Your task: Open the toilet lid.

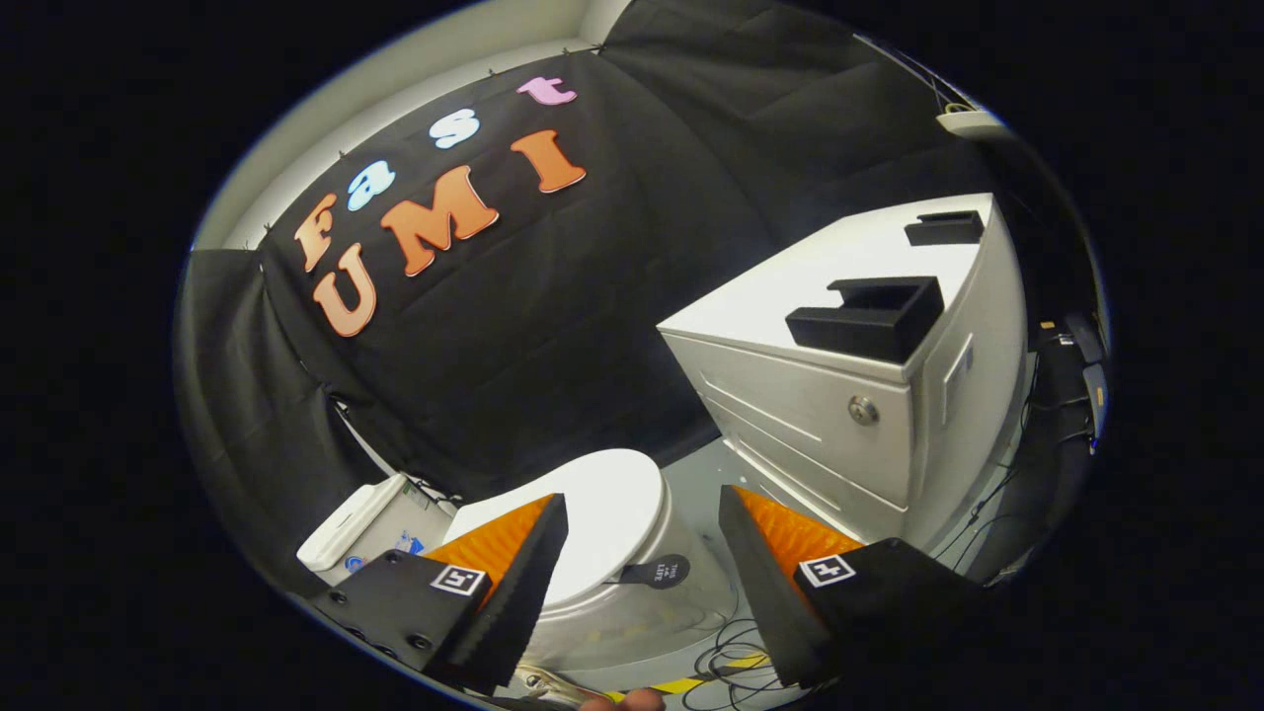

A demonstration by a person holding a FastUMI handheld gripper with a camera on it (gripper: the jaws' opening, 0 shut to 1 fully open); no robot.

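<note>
One toilet [592,553] sits beyond the claw [642,538], its lid [602,504] down. Claw fingers stand apart, empty. Two black holders [869,316] rest on one white cabinet [839,434], right.

We are seeing a dim booth where soft overhead light is brightening the white cabinet top [839,267] and the closed toilet lid [612,504], while the black cloth wall [612,296] is swallowing most detail. The fisheye is bending and tilting straight edges, more strongly outward. The spread gripper [642,513] fingers are looking slightly soft up close.
</note>
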